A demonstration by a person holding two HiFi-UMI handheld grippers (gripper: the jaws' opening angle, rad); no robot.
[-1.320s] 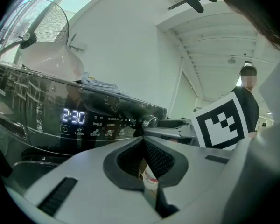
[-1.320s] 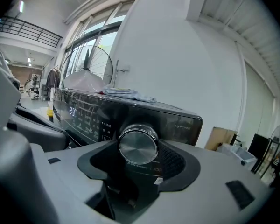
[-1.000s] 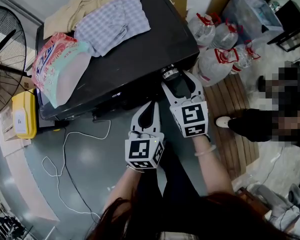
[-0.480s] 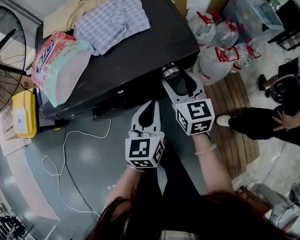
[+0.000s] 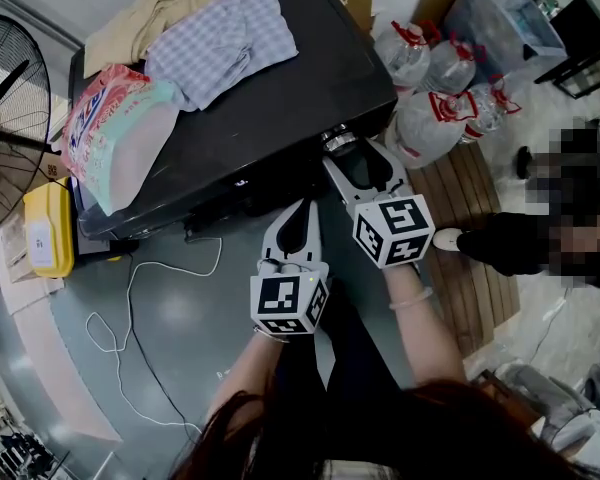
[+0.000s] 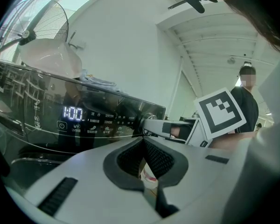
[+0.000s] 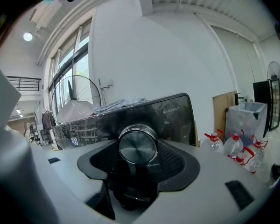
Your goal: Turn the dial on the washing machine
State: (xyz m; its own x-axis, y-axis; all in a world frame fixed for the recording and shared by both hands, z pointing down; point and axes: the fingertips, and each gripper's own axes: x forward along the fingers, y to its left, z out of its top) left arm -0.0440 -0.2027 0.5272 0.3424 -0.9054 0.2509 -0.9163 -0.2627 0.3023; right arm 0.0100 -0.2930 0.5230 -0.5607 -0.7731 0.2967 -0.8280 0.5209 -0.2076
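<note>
The black washing machine (image 5: 280, 98) fills the upper middle of the head view. Its silver dial (image 5: 337, 140) sits at the right end of the front panel. My right gripper (image 5: 346, 154) is shut on the dial, one jaw on each side. In the right gripper view the dial (image 7: 137, 145) fills the space between the dark pads (image 7: 170, 158). My left gripper (image 5: 302, 212) hangs just below the panel, shut and empty. In the left gripper view the lit display (image 6: 73, 113) reads 1:00, and the dial (image 6: 150, 120) shows to its right.
Folded clothes (image 5: 220, 38) and a pink detergent bag (image 5: 115, 133) lie on the machine's top. Large water bottles (image 5: 430, 98) stand to the right and a fan (image 5: 10, 88) to the left. A white cable (image 5: 130, 298) trails on the floor. A person (image 5: 540, 243) stands at the right.
My right gripper has rolled on the dial: its marker cube has tipped over to the right. The left gripper has stayed still.
</note>
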